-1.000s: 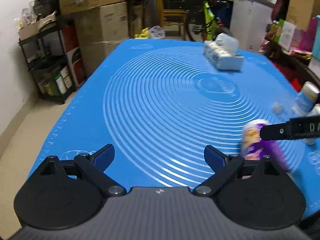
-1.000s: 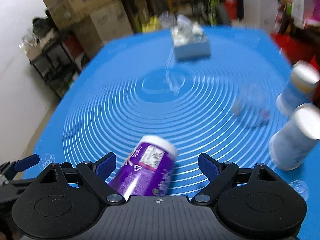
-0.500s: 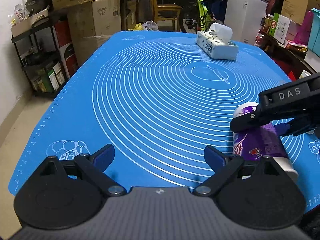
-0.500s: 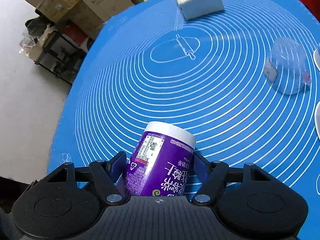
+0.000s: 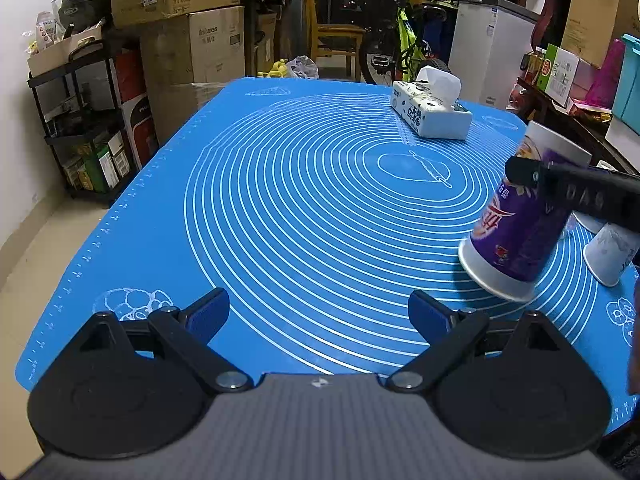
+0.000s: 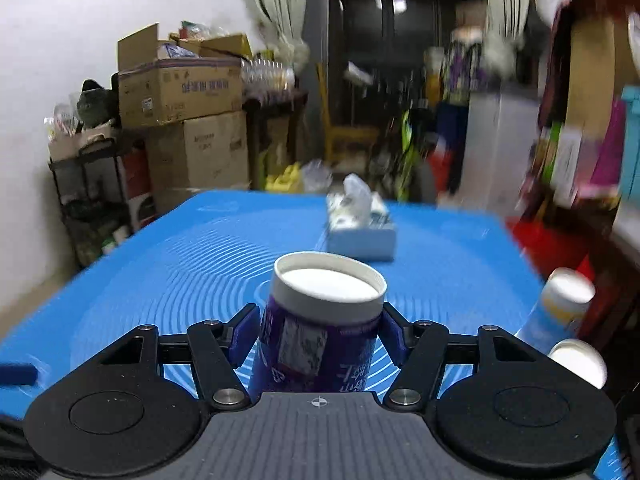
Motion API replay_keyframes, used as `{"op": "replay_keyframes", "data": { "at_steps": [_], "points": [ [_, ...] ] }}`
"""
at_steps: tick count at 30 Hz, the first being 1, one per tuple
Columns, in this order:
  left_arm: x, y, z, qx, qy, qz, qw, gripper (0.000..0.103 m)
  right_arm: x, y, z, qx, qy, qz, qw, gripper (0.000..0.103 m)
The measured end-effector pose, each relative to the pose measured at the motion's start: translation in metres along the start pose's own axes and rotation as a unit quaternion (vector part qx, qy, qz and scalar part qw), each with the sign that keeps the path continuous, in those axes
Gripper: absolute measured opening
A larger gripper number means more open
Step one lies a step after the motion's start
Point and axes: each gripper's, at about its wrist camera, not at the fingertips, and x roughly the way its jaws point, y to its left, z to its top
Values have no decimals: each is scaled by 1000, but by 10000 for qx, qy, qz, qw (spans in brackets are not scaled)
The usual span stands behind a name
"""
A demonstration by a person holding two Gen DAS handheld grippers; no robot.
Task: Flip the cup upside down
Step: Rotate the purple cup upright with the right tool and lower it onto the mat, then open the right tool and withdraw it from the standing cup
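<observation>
A purple paper cup (image 5: 520,216) with a white rim is held tilted above the blue mat (image 5: 304,208), its wide mouth pointing down and its base up. My right gripper (image 6: 320,334) is shut on this cup (image 6: 324,320), its blue pads pressing both sides; the recessed white base faces the camera. In the left wrist view the right gripper's black finger (image 5: 568,192) crosses the cup. My left gripper (image 5: 318,314) is open and empty, low over the mat's near edge, left of the cup.
A tissue box (image 5: 430,114) sits at the far side of the mat. Upside-down white cups (image 5: 610,252) stand at the right edge, seen also in the right wrist view (image 6: 560,304). Boxes, shelves and a bicycle surround the table.
The right gripper closed on the lying purple cup, lifted it off the mat and turned it so its base points up. The left gripper stayed open, nearly still.
</observation>
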Motion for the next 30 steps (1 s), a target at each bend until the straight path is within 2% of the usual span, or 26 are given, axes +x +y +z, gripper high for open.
{"op": "replay_keyframes", "data": {
  "at_steps": [2,10,14,23,30],
  "points": [
    [0,-1,-1,0,2,-12,10000,95,-5,3,-9,-199,-192,-99,9996,66],
    [3,-6,-5,38,74,-33,10000,95,-3,14,-11,-467,-66,-142,9988,67],
    [2,-10,-6,51,63,-40,10000,95,1,5,-9,-264,24,-78,9996,81],
    [-9,-20,-10,146,-20,-117,9998,95,-45,-23,-26,102,41,97,9999,88],
    [-25,-39,-15,256,-68,-336,9991,95,-76,-43,-51,218,283,-66,9993,89]
  ]
}}
